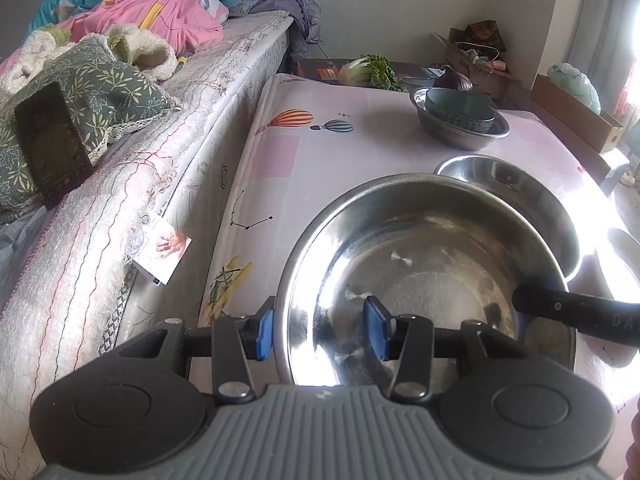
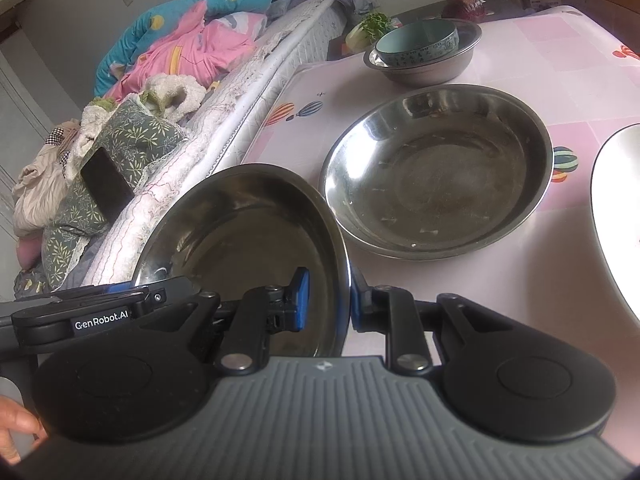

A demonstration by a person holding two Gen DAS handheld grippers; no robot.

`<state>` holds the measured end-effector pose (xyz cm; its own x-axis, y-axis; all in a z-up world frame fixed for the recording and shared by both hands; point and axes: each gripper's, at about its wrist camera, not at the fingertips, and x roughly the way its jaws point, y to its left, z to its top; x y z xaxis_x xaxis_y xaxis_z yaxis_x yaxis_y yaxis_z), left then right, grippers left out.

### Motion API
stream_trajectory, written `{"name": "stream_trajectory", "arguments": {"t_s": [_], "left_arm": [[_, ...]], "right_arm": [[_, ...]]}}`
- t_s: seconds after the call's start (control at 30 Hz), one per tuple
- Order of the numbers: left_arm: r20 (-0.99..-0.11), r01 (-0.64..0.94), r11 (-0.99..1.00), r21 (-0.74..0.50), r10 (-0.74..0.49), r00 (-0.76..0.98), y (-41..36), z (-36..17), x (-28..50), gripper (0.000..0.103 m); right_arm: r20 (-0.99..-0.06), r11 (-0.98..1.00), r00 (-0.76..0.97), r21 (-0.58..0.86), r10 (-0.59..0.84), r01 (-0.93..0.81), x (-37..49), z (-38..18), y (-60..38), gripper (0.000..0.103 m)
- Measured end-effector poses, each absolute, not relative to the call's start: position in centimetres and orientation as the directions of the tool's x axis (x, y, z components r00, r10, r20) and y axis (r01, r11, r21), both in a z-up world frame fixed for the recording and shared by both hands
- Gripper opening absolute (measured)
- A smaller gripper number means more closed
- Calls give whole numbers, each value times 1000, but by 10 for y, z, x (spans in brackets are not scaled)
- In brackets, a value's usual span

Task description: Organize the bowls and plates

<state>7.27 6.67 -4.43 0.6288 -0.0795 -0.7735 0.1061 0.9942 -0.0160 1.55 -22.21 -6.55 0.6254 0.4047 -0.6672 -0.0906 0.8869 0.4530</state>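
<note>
Nearest steel bowl (image 1: 432, 292), largest item on the pink tablecloth (image 1: 320, 148), straddled at 2 rim points. Left gripper (image 1: 322, 330): jaws parted wide, 1 blue pad outside the rim, 1 inside, neither pressing. Right gripper (image 2: 328, 302): jaws narrowed around the rim, pads either side; firm contact cannot be told. Second steel bowl (image 2: 436, 172) rests just beyond it. Smaller steel bowl (image 2: 428, 64) farther back holds a teal ceramic bowl (image 2: 416, 44). White plate (image 2: 616, 216) at the right edge.
</note>
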Motion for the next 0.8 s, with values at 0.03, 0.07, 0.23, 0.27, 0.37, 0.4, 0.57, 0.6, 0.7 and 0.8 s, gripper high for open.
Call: {"name": "stream_trajectory", "arguments": {"t_s": [0.03, 0.07, 0.23, 0.27, 0.37, 0.4, 0.57, 0.6, 0.7, 0.8], "left_arm": [[-769, 113, 993, -15, -84, 634, 64, -42, 75, 46], [-765, 119, 993, -14, -87, 638, 61, -40, 77, 46], [-749, 156, 988, -11, -112, 653, 44, -32, 91, 46], [-747, 166, 986, -9, -117, 655, 38, -31, 95, 46], [-743, 193, 981, -6, -134, 656, 23, -29, 106, 46], [-743, 200, 980, -8, -139, 655, 19, -29, 109, 46], [-745, 246, 969, -31, -187, 640, -8, -31, 133, 46], [-746, 253, 967, -35, -193, 637, -12, -32, 137, 46], [-747, 278, 960, -41, -214, 629, -29, -36, 150, 46], [-757, 295, 954, -46, -226, 614, -42, -42, 163, 46]], "right_arm": [[-665, 888, 630, 452, 400, -87, 16, -65, -224, 20], [-663, 888, 635, 452, 397, -83, 16, -63, -226, 20], [-652, 888, 662, 458, 369, -43, 20, -60, -242, 20], [-650, 887, 667, 460, 364, -36, 21, -59, -245, 20], [-645, 887, 683, 462, 343, -10, 25, -58, -258, 20], [-644, 887, 688, 462, 334, 2, 28, -58, -264, 20], [-642, 886, 709, 461, 293, 52, 41, -58, -290, 20], [-643, 886, 713, 460, 282, 64, 46, -59, -297, 20], [-648, 888, 717, 451, 255, 92, 57, -60, -312, 20], [-661, 889, 713, 442, 234, 119, 67, -66, -325, 20]]}}
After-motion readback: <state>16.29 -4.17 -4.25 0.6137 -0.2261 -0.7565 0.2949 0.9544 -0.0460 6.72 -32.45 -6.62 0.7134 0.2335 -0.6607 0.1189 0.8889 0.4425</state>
